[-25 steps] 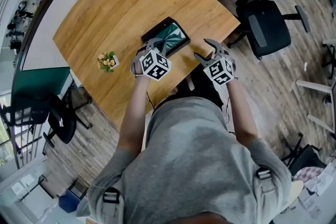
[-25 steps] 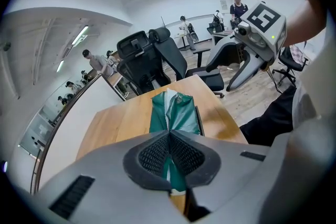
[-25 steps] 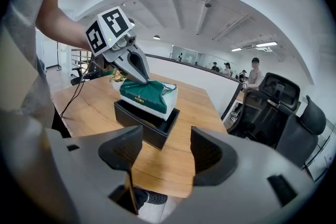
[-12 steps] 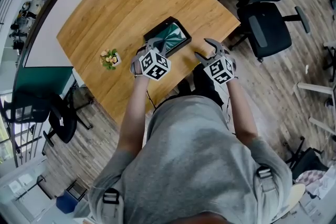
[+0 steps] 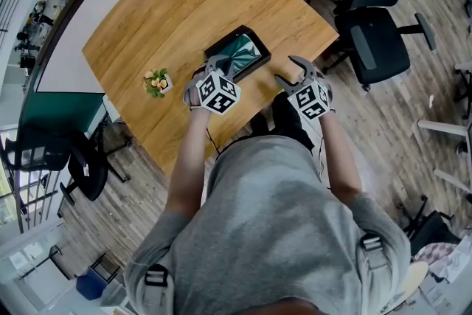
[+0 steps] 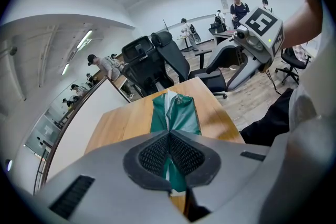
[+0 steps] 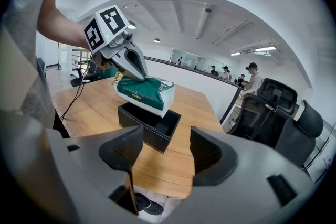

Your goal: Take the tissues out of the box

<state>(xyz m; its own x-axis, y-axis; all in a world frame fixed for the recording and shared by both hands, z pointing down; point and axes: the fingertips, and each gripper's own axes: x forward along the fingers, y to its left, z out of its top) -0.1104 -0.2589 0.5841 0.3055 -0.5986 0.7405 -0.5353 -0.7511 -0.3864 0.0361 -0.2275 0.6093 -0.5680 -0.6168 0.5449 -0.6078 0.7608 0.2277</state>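
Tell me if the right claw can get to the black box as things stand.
Probably yes. The right claw stands open and empty, with only bare table between it and the near wall of the black box. The left claw holds the tissue pack up over the box, away from that side.

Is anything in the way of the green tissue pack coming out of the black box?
Nothing visible is. The left hand-held gripper pinches the tissue pack, which hangs tilted over the open black box. The right hand-held gripper is open and empty, off to the side near the table edge.
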